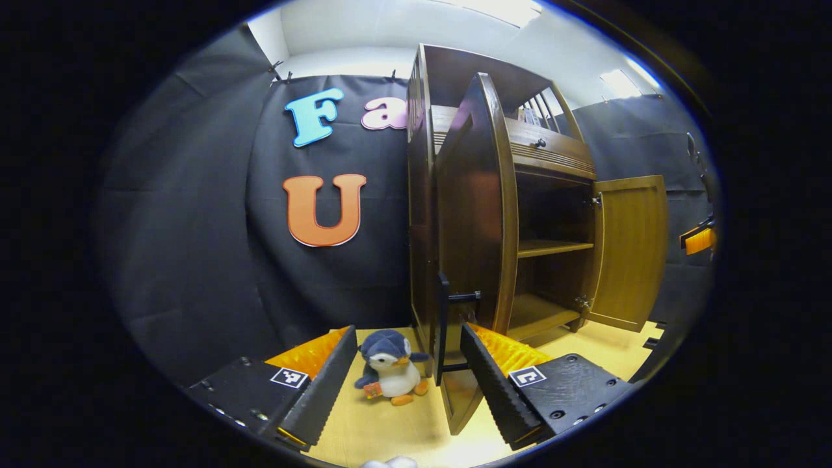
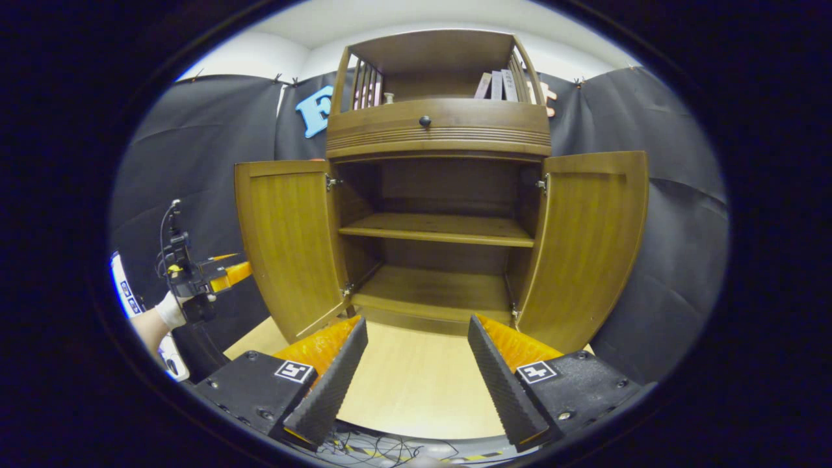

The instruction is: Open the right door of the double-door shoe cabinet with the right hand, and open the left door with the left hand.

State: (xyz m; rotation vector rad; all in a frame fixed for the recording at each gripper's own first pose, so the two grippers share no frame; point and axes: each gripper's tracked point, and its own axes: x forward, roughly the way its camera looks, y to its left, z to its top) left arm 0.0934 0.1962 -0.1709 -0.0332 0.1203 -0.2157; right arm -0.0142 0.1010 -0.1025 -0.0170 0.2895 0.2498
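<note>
Both doors of the shoe cabinet (image 2: 439, 130) are seen swung wide in the right gripper view, the left door (image 2: 289, 244) and the right door (image 2: 588, 244) flanking the bare shelves. At far left there, the left gripper (image 2: 224, 273) is held by a gloved hand (image 2: 172, 311) just beside the left door; its jaws cannot be judged from there. In the left gripper view its jaws are spread wide with a toy penguin (image 1: 390, 365) between them on the floor, and the right gripper (image 2: 416, 370) is likewise spread wide, gripping nothing.

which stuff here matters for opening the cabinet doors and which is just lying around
Job: left door, right door, door handle, left gripper, right gripper.
Lying about: penguin plush, books on the top shelf.
</note>
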